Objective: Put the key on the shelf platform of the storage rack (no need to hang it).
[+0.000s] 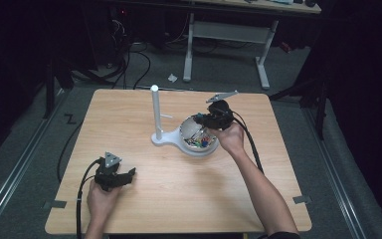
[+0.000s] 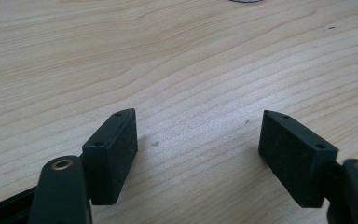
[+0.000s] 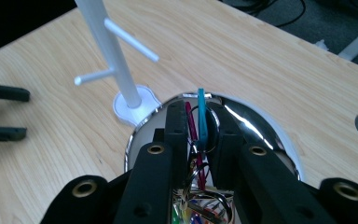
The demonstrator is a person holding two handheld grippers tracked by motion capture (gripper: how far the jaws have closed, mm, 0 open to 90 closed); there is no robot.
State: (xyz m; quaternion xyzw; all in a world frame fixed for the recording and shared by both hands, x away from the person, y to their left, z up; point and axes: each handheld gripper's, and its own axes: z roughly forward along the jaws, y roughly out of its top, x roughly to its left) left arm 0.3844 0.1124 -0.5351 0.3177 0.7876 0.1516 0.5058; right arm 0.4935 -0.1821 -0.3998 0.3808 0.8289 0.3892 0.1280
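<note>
While the left gripper (image 1: pixel 129 175) was rested near the desk's (image 1: pixel 179 189) front left corner, its jaws were spread wide over bare wood, with nothing between them, as was seen plainly in the left gripper view (image 2: pixel 198 135). The right gripper (image 1: pixel 200 119) was held over a shiny bowl (image 1: pixel 186 130) that stood right of the desk's middle, toward the far edge. In the right gripper view its jaws (image 3: pixel 200 133) were closed on a teal tag (image 3: pixel 202 119) and a red tag (image 3: pixel 190 122), which were pinched upright between the pads; metal rings (image 3: pixel 200 179) were hung below them, down toward the bowl (image 3: pixel 256 123). More small coloured pieces (image 1: pixel 201 142) were seen in the bowl's bottom, too small to be told apart. Just left of the bowl, and joined to its white base, a white post (image 1: pixel 155 112) was stood upright, with two short pegs (image 3: pixel 130 39) set out from it at different heights. Nothing was hung on the pegs. The left gripper was seen well apart from the post, at the left edge of the right gripper view (image 3: pixel 4 114).
</note>
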